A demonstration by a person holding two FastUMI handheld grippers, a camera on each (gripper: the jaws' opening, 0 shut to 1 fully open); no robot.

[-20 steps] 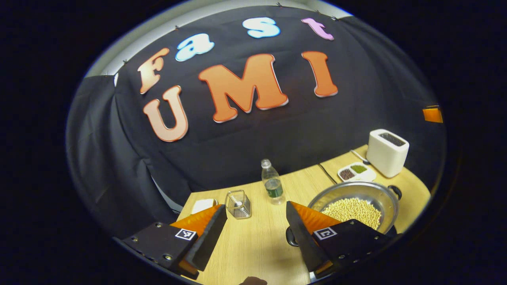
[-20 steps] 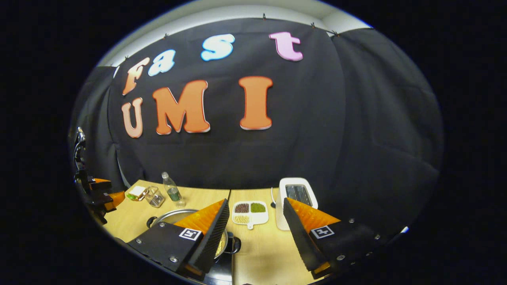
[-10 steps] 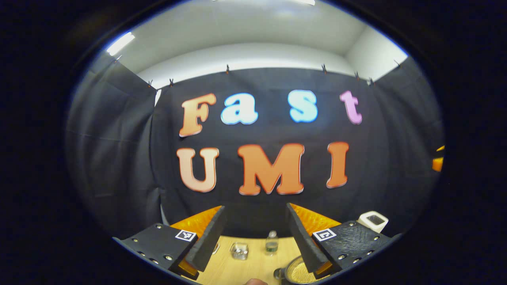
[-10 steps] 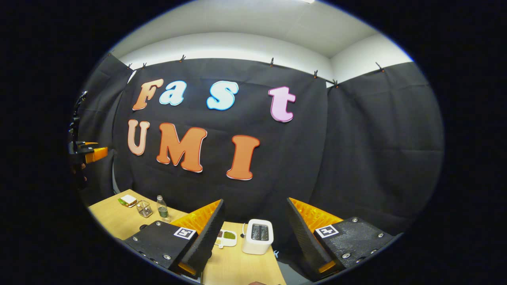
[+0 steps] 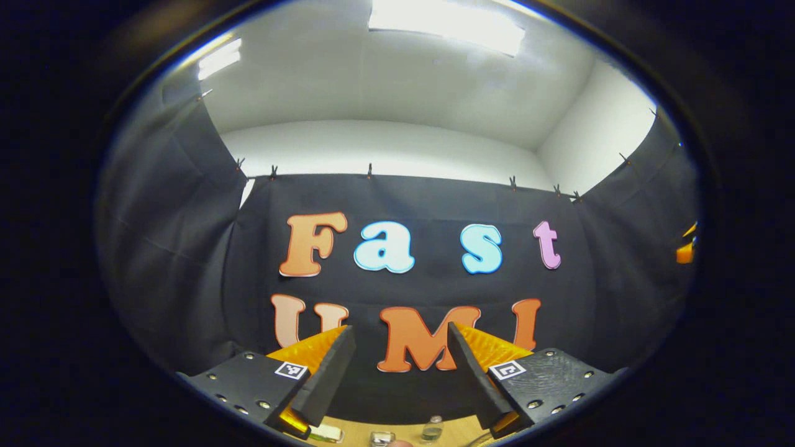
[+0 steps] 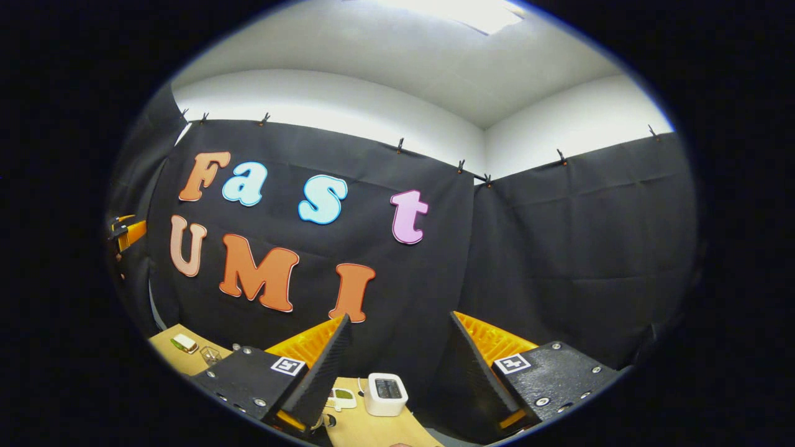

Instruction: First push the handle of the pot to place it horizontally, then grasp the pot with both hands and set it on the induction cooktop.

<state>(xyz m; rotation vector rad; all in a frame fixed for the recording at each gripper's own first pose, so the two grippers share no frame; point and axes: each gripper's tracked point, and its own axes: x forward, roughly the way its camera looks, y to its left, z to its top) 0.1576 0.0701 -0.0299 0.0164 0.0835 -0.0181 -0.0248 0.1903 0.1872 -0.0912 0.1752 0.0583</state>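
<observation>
Left gripper view is showing the left tool (image 5: 400, 366) gaping wide, holding nothing; the right tool (image 6: 397, 366) likewise. The pot's whereabouts I cannot tell. It is probably handling heavy, stiff; grip both side handles.

Pot (image 5: 473, 441): in the left gripper view, a thin curved sliver of pale metal rim shows at the near edge of the tabletop (image 5: 354, 434). Contents and pose cannot be judged. Handle (image 6: 328, 421): in the right gripper view, a small dark rounded piece, apparently the pot's, lies low at the tabletop's near edge. Its orientation cannot be determined.
</observation>
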